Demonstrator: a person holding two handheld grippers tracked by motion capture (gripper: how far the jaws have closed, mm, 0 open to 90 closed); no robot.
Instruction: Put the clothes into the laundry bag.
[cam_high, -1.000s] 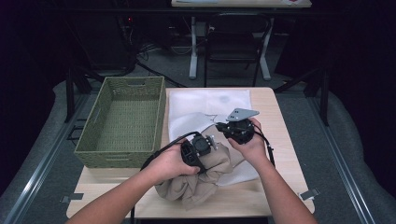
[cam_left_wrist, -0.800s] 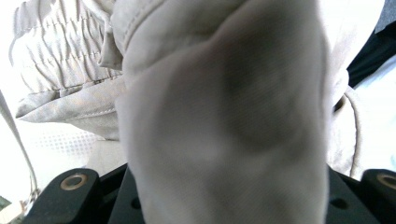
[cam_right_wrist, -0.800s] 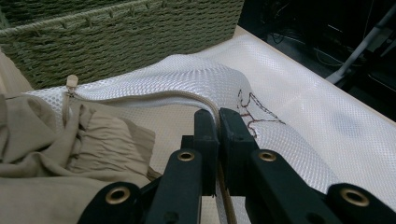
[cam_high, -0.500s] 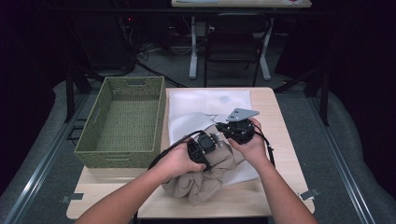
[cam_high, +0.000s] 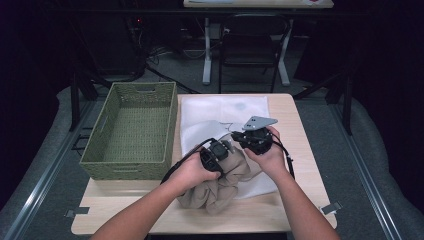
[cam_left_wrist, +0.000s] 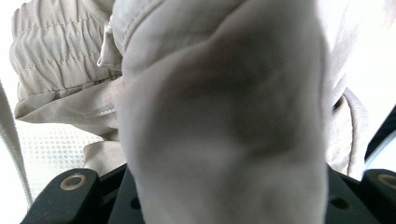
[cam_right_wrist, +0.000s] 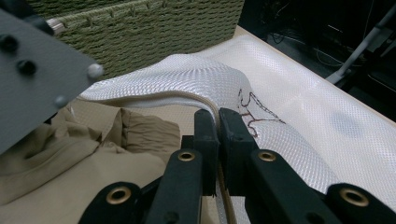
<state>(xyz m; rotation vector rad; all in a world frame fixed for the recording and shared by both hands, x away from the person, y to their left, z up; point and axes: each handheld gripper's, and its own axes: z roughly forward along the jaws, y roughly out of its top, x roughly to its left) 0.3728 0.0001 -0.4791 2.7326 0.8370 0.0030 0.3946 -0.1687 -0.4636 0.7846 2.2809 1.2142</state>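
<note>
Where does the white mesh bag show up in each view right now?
High view: white mesh bag, centre of the table, right of the basket.
Left gripper view: lower left, beneath the beige garment.
Right gripper view: centre, its edge pinched in the right tongs.
Shared landmark: the beige garment.

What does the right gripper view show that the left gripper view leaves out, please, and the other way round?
The right gripper view adds the green woven basket and the right claw, shut on the lifted edge of the white mesh bag, which carries dark red stitching. The left gripper view adds a close look at the beige garment, with its gathered waistband and a fold bulging towards the lens. Both share the beige garment and the white mesh bag beside it.
</note>
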